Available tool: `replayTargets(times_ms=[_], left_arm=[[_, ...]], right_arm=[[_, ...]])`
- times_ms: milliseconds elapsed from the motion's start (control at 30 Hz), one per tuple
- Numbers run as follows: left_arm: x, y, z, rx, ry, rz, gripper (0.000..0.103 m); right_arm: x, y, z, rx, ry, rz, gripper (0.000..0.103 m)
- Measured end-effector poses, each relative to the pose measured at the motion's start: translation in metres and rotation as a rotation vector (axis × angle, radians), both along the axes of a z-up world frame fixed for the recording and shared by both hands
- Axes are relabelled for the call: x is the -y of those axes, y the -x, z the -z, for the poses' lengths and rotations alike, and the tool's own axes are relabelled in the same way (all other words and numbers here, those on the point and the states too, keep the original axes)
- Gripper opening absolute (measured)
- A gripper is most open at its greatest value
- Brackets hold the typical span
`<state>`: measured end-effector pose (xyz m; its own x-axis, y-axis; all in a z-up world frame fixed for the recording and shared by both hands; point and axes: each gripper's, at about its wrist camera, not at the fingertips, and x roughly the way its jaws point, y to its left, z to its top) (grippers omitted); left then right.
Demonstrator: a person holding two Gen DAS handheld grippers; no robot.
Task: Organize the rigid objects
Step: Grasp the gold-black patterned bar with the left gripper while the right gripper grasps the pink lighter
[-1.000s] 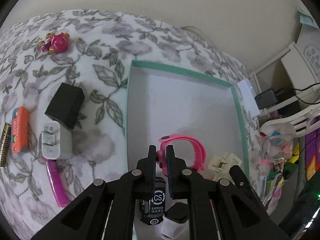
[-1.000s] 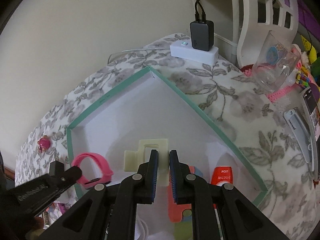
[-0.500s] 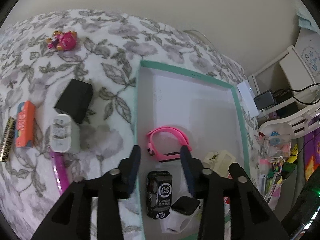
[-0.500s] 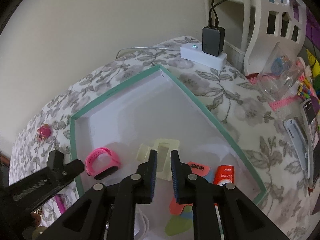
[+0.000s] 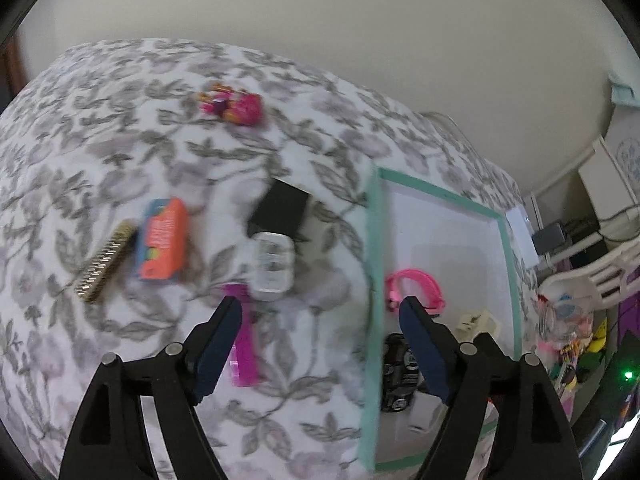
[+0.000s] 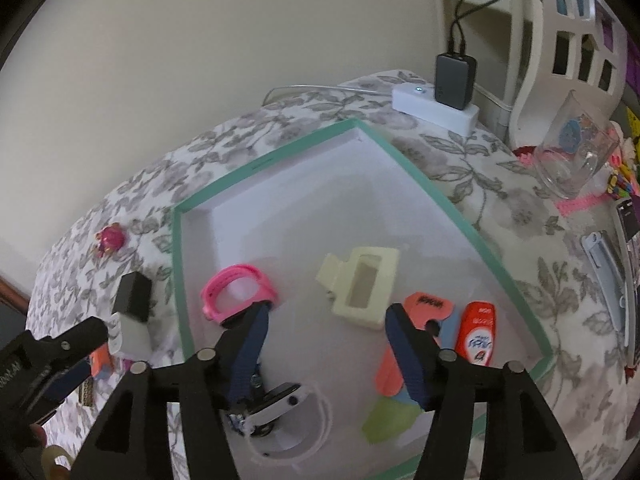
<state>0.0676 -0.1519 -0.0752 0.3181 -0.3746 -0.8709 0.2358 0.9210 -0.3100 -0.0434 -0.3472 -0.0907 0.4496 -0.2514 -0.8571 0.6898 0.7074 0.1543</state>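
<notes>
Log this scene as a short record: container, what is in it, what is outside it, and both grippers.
container: green-rimmed box on a floral cloth
in box: pink watch, cream clip, orange tube
outside box: black cube, white plug, orange box, pink toy
left gripper: jaws just opened, nothing between them
right gripper: jaws just opened, over the box, holding nothing

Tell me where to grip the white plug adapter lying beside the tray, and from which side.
Take the white plug adapter across its two long sides, coming from above with the open left gripper. It lies flat, the black box against its far end, so the long sides look freest.
</notes>
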Motion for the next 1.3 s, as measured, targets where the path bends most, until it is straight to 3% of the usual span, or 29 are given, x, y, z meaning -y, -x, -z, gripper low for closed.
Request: replayTargets(times_ms=[33, 167, 300, 333, 467, 667, 767, 900, 1100, 1300], left_arm=[[-0.005, -0.001, -0.003, 0.010, -0.010, -0.011, 0.089], [-0.031, -0.003, -0.017, 0.072, -0.088, -0.056, 0.090], [-0.053, -0.007, -0.026, 0.115, -0.170, -0.106, 0.094], [-0.059, -0.008, -0.026, 0.119, -0.178, -0.120, 0.098], [-0.075, -0.017, -0.026, 0.104, -0.196, -0.155, 0.099], [-0.096, -0.029, -0.026, 0.096, -0.193, -0.204, 0.100], [-0.121, -0.038, -0.024, 0.088, -0.170, -0.275, 0.103], [-0.148, -0.047, -0.021, 0.099, -0.211, -0.366, 0.103], [-0.178, -0.059, 0.004, -0.013, -0.238, -0.429, 0.103], [-0.179, -0.065, 0.015, -0.039, -0.265, -0.412, 0.103]], right_arm=[[-0.003, -0.001, -0.001, 0.003, 0.003, -0.006, 0.072], [-0.014, -0.003, -0.004, 0.013, 0.012, -0.022, 0.084], [-0.026, -0.009, -0.006, 0.021, 0.000, -0.048, 0.087], [-0.029, -0.010, -0.006, 0.022, 0.002, -0.056, 0.089], [-0.048, -0.020, -0.007, 0.015, 0.022, -0.106, 0.103], [-0.076, -0.036, -0.006, 0.007, 0.035, -0.190, 0.103], [-0.090, -0.044, -0.002, -0.006, 0.037, -0.236, 0.103], [-0.108, -0.056, 0.006, -0.044, 0.048, -0.270, 0.103], [-0.127, -0.073, 0.014, -0.068, 0.033, -0.333, 0.103], [-0.147, -0.090, 0.035, -0.142, 0.041, -0.410, 0.101]])
